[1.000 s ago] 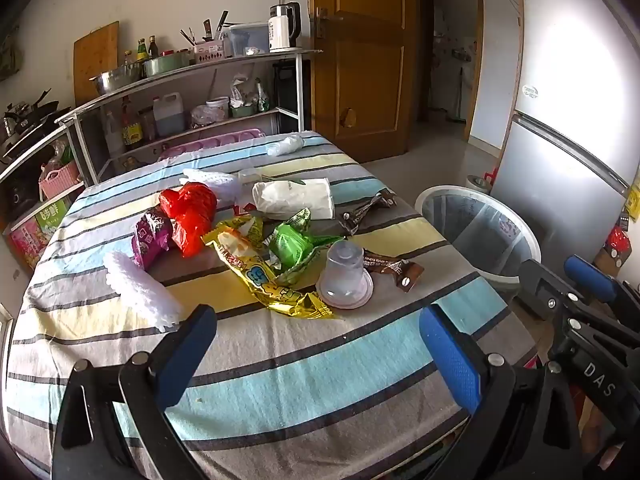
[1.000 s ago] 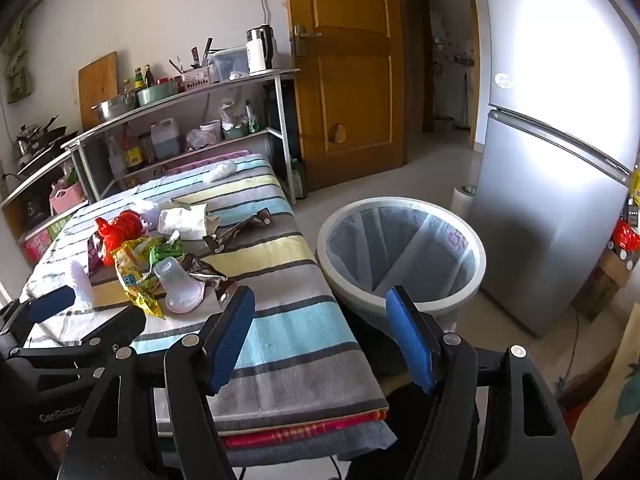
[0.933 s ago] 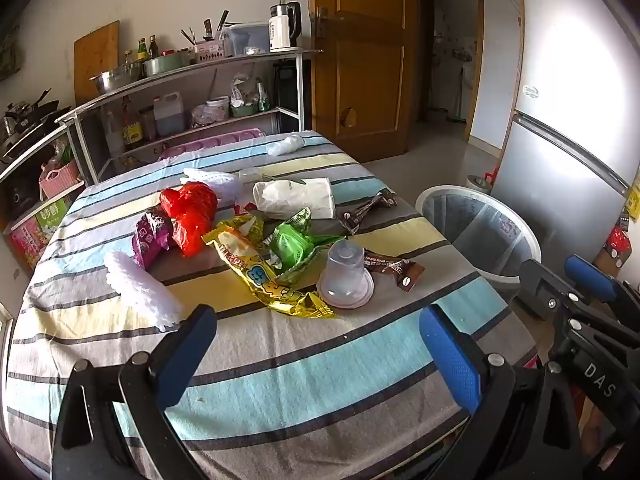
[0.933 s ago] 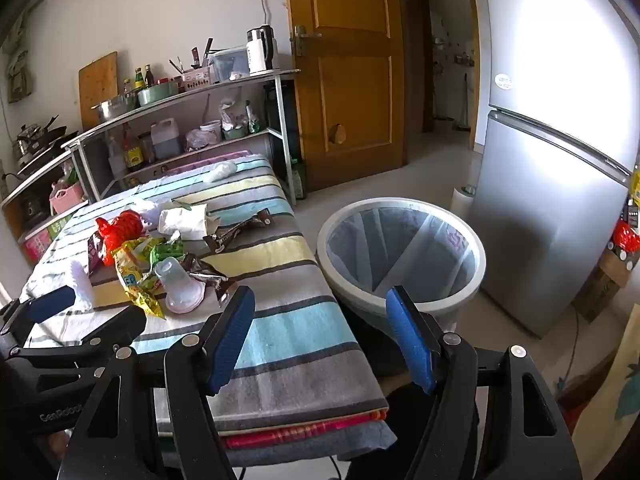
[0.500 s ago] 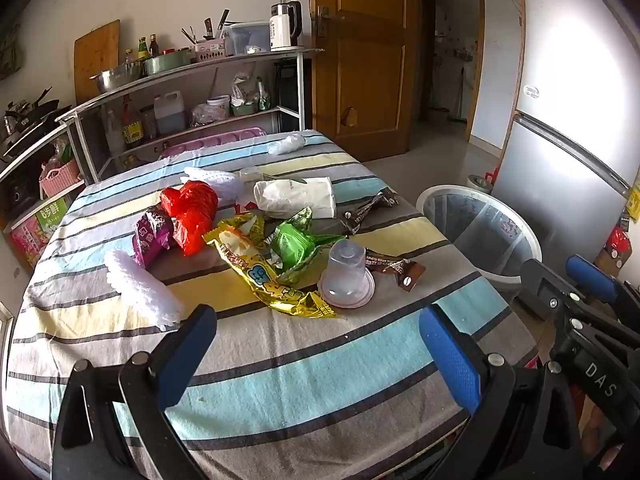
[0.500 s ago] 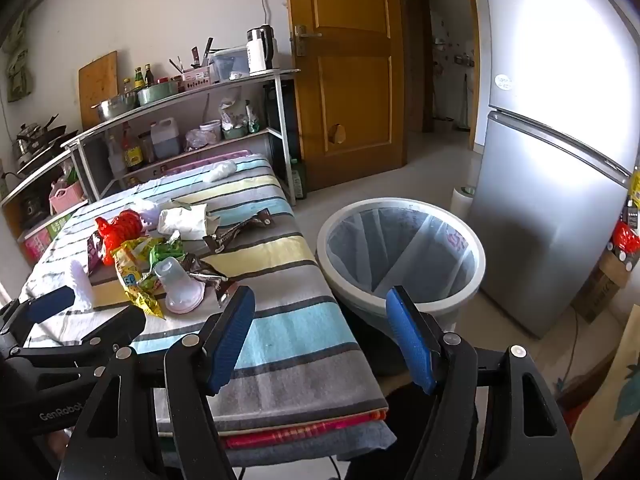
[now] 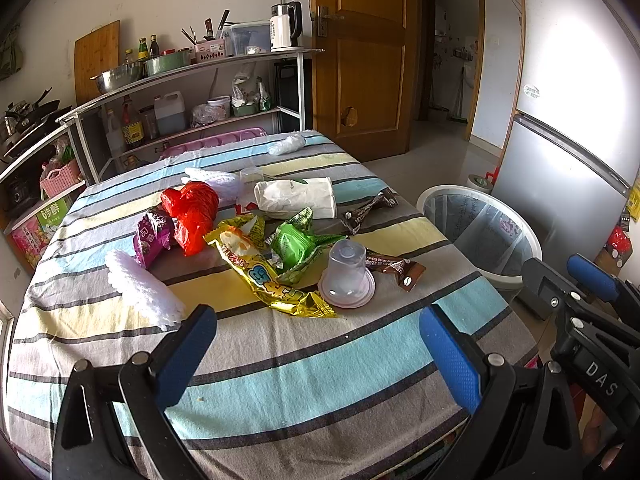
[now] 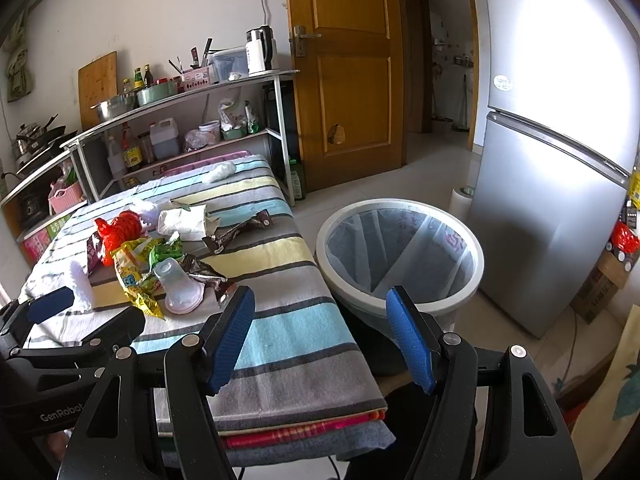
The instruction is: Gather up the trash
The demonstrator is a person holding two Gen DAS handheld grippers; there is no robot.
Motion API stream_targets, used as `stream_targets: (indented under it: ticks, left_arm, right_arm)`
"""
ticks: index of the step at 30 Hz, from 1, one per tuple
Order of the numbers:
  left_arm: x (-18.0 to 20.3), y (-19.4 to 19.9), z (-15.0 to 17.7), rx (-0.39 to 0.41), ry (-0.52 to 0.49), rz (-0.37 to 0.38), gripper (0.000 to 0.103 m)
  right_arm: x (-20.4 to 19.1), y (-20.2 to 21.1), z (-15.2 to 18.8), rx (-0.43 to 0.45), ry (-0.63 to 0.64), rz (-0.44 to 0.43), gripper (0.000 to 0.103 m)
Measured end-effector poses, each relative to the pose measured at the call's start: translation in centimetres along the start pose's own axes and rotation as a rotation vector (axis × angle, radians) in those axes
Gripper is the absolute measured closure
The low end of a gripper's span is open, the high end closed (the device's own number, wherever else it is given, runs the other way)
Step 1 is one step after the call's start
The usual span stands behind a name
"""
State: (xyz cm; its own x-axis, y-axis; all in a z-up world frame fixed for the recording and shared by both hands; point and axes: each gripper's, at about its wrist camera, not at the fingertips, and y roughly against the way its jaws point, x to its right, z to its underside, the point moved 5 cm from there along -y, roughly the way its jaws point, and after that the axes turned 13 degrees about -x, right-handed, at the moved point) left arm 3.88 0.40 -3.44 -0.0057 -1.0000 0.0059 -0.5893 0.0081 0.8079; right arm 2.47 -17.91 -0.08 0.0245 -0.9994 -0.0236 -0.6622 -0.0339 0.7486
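Nothing has moved since the picture a second ago — both grippers hang where they were and the litter lies as it did; the left gripper (image 7: pixel 318 354) has its blue-padded jaws wide apart and empty above the near edge of the striped cloth-covered table (image 7: pixel 304 376), and the right gripper (image 8: pixel 320 340) is likewise spread and holding nothing, aimed between the table's corner and the white round bin lined with a clear bag (image 8: pixel 400 254). The trash sits ahead of the left gripper, well apart from it: an upturned clear plastic cup (image 7: pixel 347 274) nearest, touching a brown snack wrapper (image 7: pixel 394 270); a crinkled yellow foil packet (image 7: pixel 266 276) just beside it, overlapping a green wrapper (image 7: pixel 294 242); a red plastic bag (image 7: pixel 192 212) farther back. The likely trouble is the cup — smooth and light, it could tip or skid off toward the table edge if pinched off-centre; overlapping wrappers may drag neighbours along.
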Motion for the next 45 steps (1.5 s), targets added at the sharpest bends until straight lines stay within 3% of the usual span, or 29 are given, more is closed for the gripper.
stream_targets:
  ticks: [45]
  left_arm:
    - [-0.63, 0.69, 0.15, 0.001, 0.001, -0.003, 0.000]
  right_arm:
    - [0.00, 0.21, -0.13, 0.006, 0.005, 0.004, 0.034]
